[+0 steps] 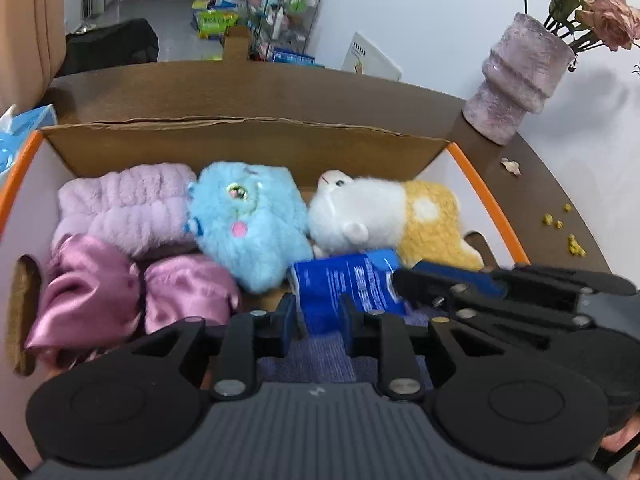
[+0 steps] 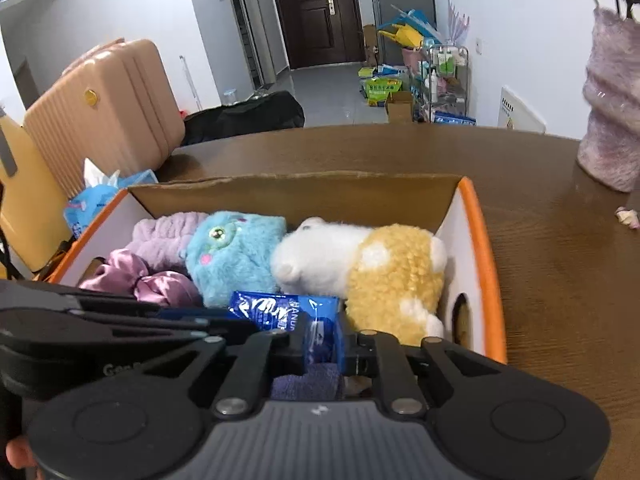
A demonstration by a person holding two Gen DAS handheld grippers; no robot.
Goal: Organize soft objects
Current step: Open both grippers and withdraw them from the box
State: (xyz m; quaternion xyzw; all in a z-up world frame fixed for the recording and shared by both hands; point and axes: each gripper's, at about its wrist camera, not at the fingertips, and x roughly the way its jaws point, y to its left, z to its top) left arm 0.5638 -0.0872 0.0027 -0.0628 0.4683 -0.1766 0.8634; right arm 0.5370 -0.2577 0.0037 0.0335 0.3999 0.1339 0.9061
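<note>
Cardboard forms the open box (image 1: pixel 240 148) with orange-edged sides, standing on a brown wooden table (image 2: pixel 560 280). Both grippers angle steeply downward over the near end of the box, side by side. The left gripper (image 1: pixel 318 316) grasps one end of a blue plastic packet (image 1: pixel 348 284), its pads pressed against the wrapper; the right gripper (image 2: pixel 324 346) clamps the other end of the same packet, which hangs just above a folded purple cloth (image 2: pixel 308 384) at the near end of the box.

Box contents, far row, left to right: a lilac ribbed plush item (image 1: pixel 124 200), a blue fluffy toy (image 1: pixel 248 224), and a white-and-yellow plush animal (image 1: pixel 384 216) lying on its side. A pink satin piece (image 1: pixel 92 300) sits in front of the lilac item.

The left wrist view alone shows dried pink roses (image 1: pixel 608 20) in the fuzzy mauve vase (image 1: pixel 516 76) and yellow crumbs (image 1: pixel 568 232) on the table. The right wrist view alone shows a beige suitcase (image 2: pixel 108 112), a dark door (image 2: pixel 316 12) and the tissue pack's white tissue (image 2: pixel 96 176) beside the box.
</note>
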